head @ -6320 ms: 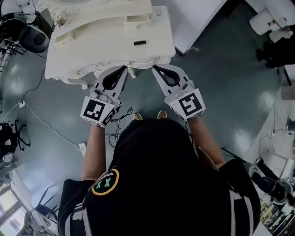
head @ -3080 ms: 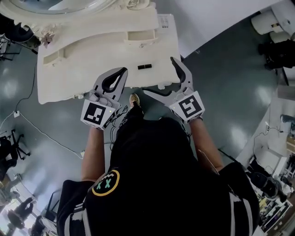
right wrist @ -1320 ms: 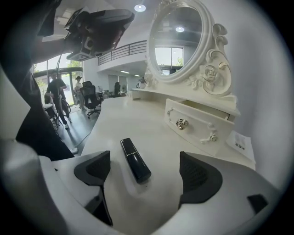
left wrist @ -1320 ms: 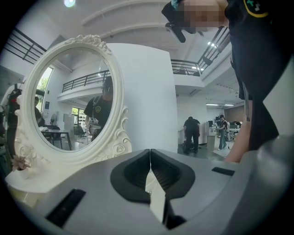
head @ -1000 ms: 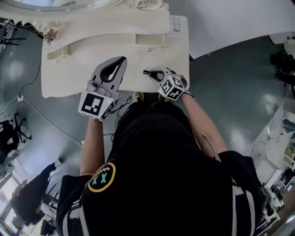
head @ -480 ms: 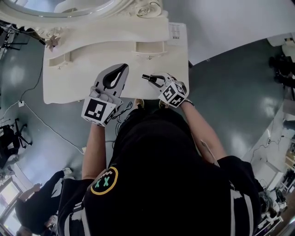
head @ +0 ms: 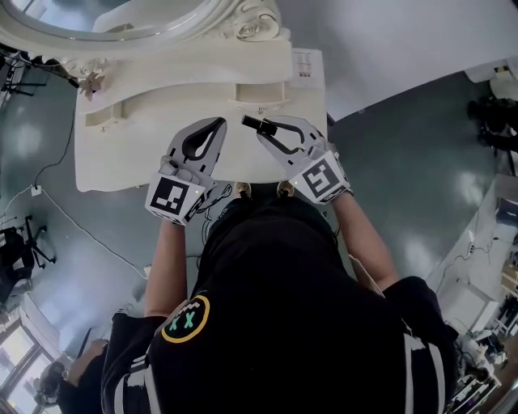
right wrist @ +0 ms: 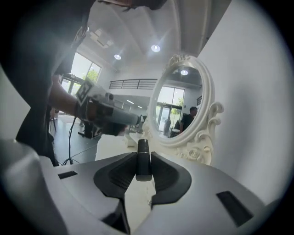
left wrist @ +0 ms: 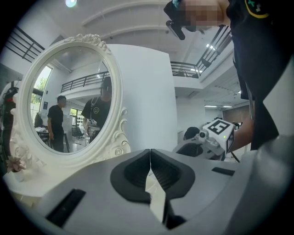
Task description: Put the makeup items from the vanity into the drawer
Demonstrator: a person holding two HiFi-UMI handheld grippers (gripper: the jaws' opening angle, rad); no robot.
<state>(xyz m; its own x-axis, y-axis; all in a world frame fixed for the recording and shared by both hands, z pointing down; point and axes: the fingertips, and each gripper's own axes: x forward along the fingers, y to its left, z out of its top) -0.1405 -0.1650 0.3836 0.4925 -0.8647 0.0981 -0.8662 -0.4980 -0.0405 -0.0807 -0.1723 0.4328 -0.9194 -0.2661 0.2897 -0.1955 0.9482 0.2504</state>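
- Black tube [right wrist: 143,153], prob. lipstick: pinched betw. right gripper [head: 263,127] jaws, over vanity [head: 121,154] top toward its right edge, just before small drawer [head: 260,90].
- Left gripper [head: 218,123]: jaws pressed together, empty, over top's front middle.
- Oval mirror [head: 113,12] at back edge.

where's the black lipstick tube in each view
Head view: small black lipstick tube, upper centre, at the right claw's tips.
Left gripper view: cannot be made out.
Right gripper view: dead centre, upright, clamped between the jaws.
Shared landmark: ornate white oval mirror, top left, left, right respectively.
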